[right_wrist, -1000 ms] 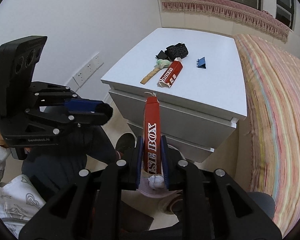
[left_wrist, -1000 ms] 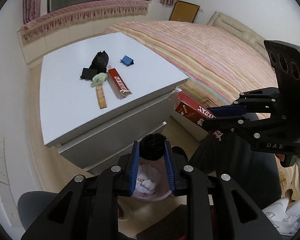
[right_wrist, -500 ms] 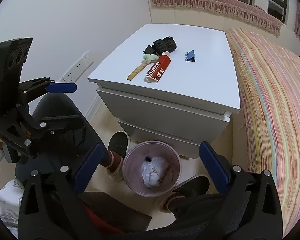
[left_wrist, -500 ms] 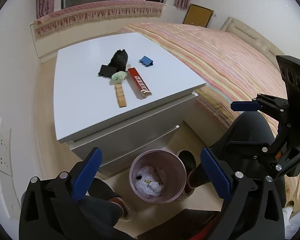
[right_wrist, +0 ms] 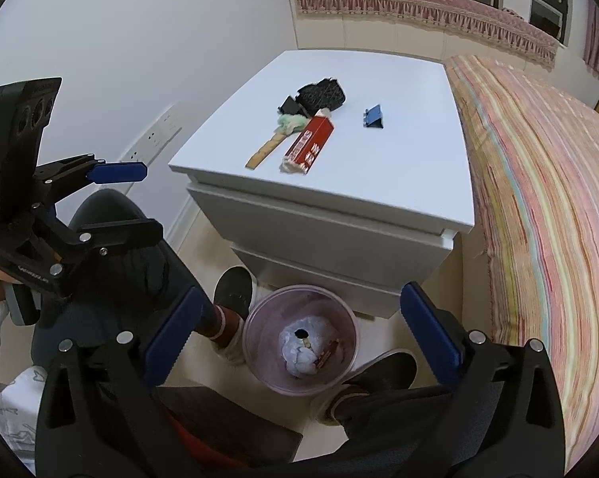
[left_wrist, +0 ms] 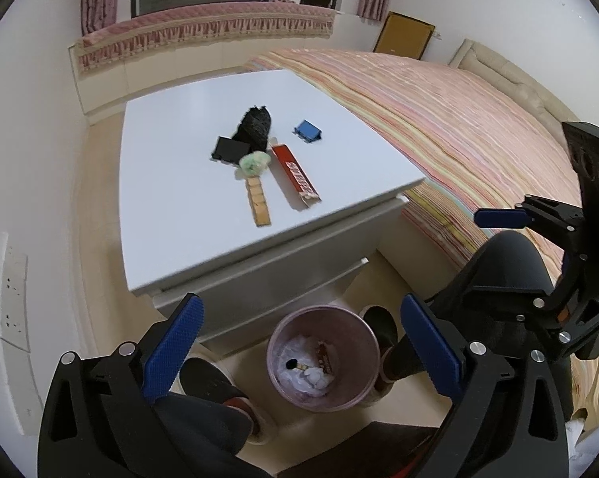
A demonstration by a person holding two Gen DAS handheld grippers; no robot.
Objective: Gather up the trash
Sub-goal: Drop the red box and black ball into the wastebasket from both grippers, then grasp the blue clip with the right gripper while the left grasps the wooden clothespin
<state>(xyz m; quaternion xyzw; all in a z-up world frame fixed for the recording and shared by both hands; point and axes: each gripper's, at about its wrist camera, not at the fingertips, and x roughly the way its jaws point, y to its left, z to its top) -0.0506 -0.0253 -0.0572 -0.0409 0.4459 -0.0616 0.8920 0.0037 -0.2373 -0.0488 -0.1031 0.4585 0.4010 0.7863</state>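
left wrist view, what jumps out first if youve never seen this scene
The cluster of trash on the white nightstand: a red box, a wooden strip, a green wad and a black clump, with a blue binder clip apart. Below it on the floor stands a pink bin holding trash, framed by the left gripper, jaws wide open.

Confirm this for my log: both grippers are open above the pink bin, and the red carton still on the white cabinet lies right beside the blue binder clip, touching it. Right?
Not quite. The red carton lies apart from the blue binder clip, with bare cabinet top between them, as the left wrist view shows. The rest holds: left gripper and right gripper are open above the pink bin.
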